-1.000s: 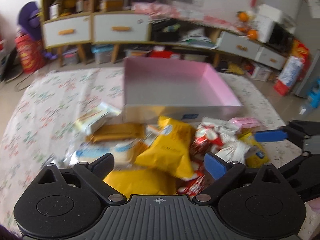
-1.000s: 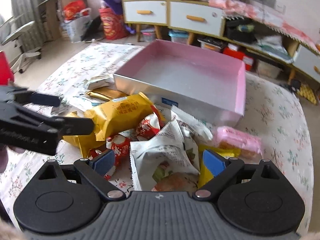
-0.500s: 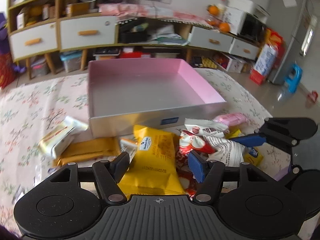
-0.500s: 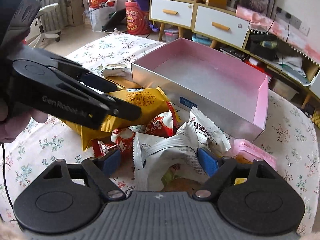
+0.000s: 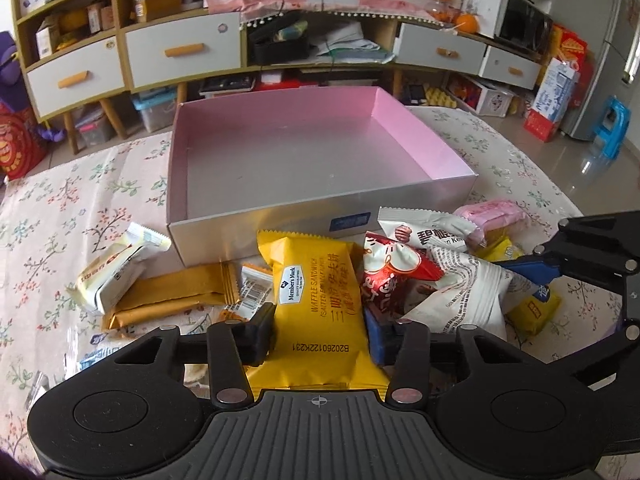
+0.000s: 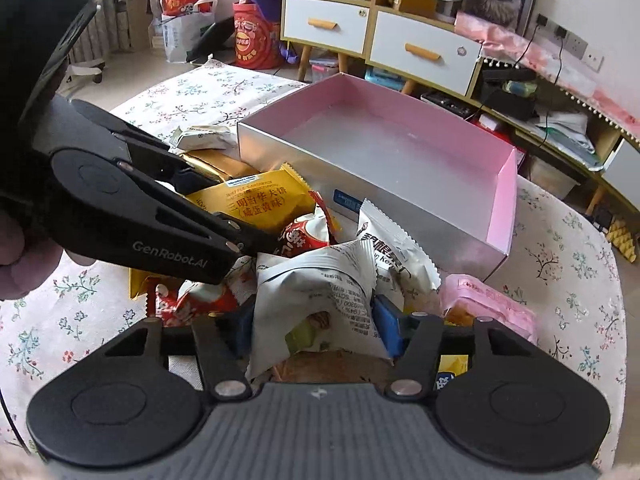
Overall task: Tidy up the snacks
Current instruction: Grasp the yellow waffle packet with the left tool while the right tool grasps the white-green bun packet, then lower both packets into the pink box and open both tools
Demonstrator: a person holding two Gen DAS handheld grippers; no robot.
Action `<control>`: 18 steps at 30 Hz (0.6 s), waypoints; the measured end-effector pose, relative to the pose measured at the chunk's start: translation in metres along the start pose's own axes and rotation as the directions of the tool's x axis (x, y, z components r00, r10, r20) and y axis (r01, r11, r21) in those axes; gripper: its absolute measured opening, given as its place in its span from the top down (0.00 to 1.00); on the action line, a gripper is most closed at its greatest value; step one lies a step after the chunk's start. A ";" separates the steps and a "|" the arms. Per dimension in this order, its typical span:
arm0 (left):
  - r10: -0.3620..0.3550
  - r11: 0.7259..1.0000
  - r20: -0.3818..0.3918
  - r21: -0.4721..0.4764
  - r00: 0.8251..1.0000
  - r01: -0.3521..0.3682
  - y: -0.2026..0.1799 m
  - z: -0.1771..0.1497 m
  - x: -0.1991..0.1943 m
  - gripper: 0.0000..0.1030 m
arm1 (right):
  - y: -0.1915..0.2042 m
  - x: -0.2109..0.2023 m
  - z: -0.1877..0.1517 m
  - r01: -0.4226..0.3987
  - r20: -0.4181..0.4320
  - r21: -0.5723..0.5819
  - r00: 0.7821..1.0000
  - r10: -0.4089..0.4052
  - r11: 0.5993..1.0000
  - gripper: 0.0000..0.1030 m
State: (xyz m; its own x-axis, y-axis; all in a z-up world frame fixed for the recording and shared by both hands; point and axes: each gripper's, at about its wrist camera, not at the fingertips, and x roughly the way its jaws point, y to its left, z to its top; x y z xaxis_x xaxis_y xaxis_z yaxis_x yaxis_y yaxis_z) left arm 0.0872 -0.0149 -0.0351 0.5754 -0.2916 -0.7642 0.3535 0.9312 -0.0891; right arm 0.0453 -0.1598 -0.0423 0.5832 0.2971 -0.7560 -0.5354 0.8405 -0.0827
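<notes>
The left gripper (image 5: 320, 334) has just been closing its fingers onto the yellow waffle sandwich packet (image 5: 316, 300), while the right gripper (image 6: 316, 330) has closed on the white snack bag (image 6: 320, 300).

Table (image 5: 60, 208) draped in floral cloth. Far centre: open pink-lined box (image 5: 416, 140), bare inside. Against its near wall, heaped snack packets: yellow waffle packet (image 5: 320, 292), red packet (image 5: 384, 276), white packets (image 5: 464, 292). Left of heap: cream packet (image 5: 116, 268), tan bar (image 5: 172, 296). Right: pink packet (image 5: 492, 216).
</notes>
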 end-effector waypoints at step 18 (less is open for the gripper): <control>0.018 0.996 0.079 -0.091 0.997 -0.011 0.000 0.014 -0.033 0.61 | -0.016 -0.023 0.009 -0.002 0.096 0.121 0.995 -0.009 0.993 0.49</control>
State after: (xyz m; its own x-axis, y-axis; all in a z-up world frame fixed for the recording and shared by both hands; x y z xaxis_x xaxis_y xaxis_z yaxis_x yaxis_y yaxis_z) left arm 0.0786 -0.0080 -0.0006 0.6381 -0.2908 -0.7129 0.2782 0.9505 -0.1387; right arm 0.0459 -0.1755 -0.0176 0.6442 0.3314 -0.6894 -0.4587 0.8886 -0.0016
